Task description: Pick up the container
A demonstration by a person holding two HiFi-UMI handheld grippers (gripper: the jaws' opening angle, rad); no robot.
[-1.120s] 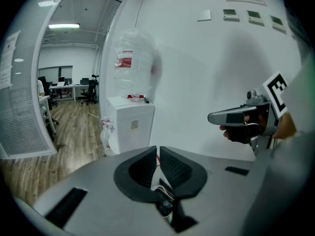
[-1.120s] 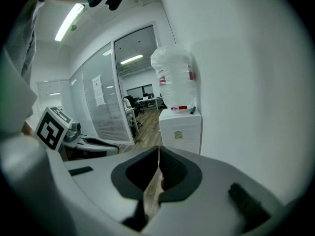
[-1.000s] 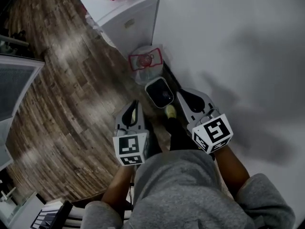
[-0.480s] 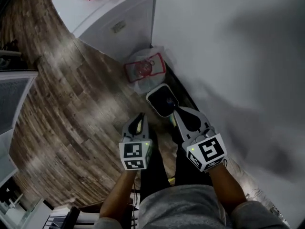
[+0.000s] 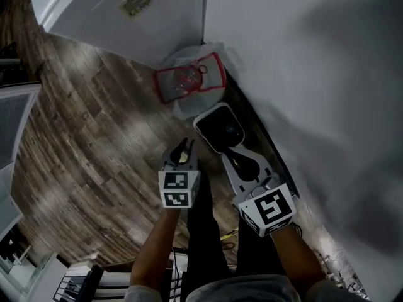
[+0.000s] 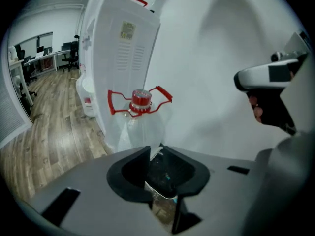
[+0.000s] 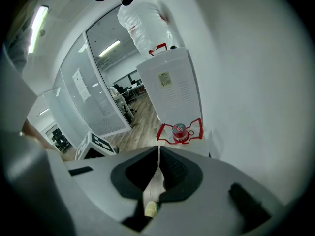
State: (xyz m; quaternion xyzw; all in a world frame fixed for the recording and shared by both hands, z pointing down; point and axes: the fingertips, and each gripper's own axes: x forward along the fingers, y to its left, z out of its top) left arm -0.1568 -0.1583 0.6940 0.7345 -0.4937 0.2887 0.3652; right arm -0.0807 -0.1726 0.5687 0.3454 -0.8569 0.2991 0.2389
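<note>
The left gripper (image 6: 155, 154) has just been parting its jaws, narrow and empty, and the right gripper (image 7: 158, 149) is closed, so both should widen before straddling the white-rimmed container (image 5: 218, 128) just beyond.

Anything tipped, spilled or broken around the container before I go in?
Nothing stands out: the container sits on the floor by the wall, the red-capped water jug stands upright beside it, no spill shows.

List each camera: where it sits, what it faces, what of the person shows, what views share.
Head view: on the head, looking steeply down; shows forearms, left gripper, right gripper, jug.
Left gripper view: rides left gripper, faces jug; jaws just opening, nothing between.
Right gripper view: rides right gripper, faces jug; jaws together.
Shared: the jug.
</note>
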